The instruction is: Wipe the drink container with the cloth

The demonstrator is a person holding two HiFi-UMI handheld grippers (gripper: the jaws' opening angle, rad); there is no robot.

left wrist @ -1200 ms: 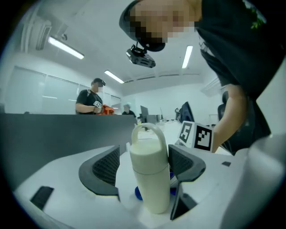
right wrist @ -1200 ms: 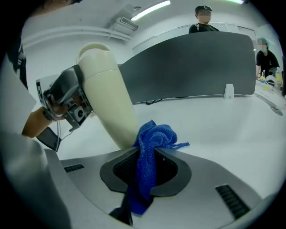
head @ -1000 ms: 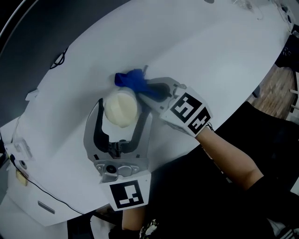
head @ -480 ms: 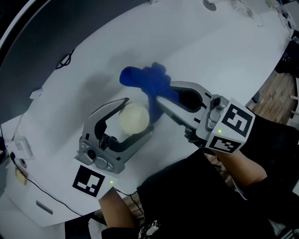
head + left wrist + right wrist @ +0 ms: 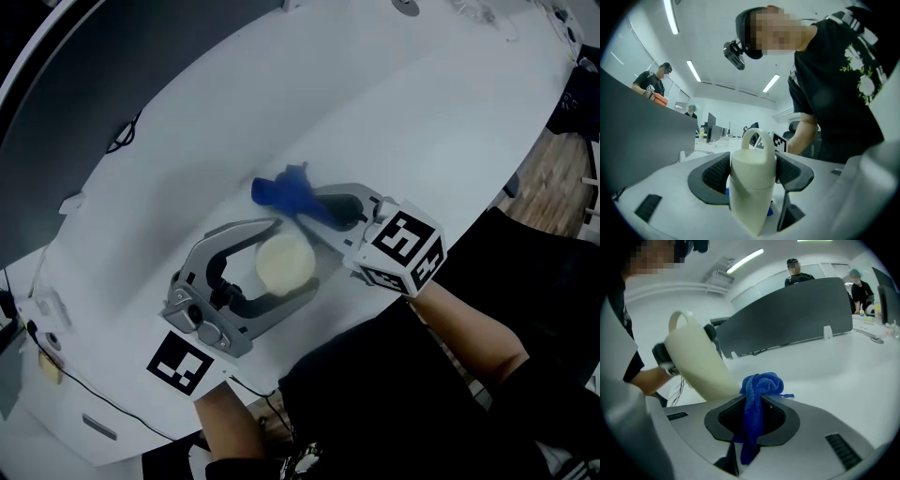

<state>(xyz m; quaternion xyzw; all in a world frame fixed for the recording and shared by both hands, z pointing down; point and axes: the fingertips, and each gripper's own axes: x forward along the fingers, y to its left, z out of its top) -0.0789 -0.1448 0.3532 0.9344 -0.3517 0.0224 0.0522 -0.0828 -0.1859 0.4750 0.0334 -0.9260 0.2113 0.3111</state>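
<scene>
The cream, smooth-sided drink container with a loop handle (image 5: 286,263) stands on the white tabletop (image 5: 422,122). It sits between the jaws of the left gripper (image 5: 753,169), which have just been closing and now press on its two sides. The right gripper (image 5: 756,405) has its jaws clamped together on a bunched blue microfibre cloth (image 5: 761,384), and the wad looks to touch the container low on its side. A hard sideways push from that gripper may make the round container twist or slide in the wide hold, or tip over. Little cloth sticks out, so bare jaw tips may scrape the container. Drag may also tug the cloth loose.
</scene>
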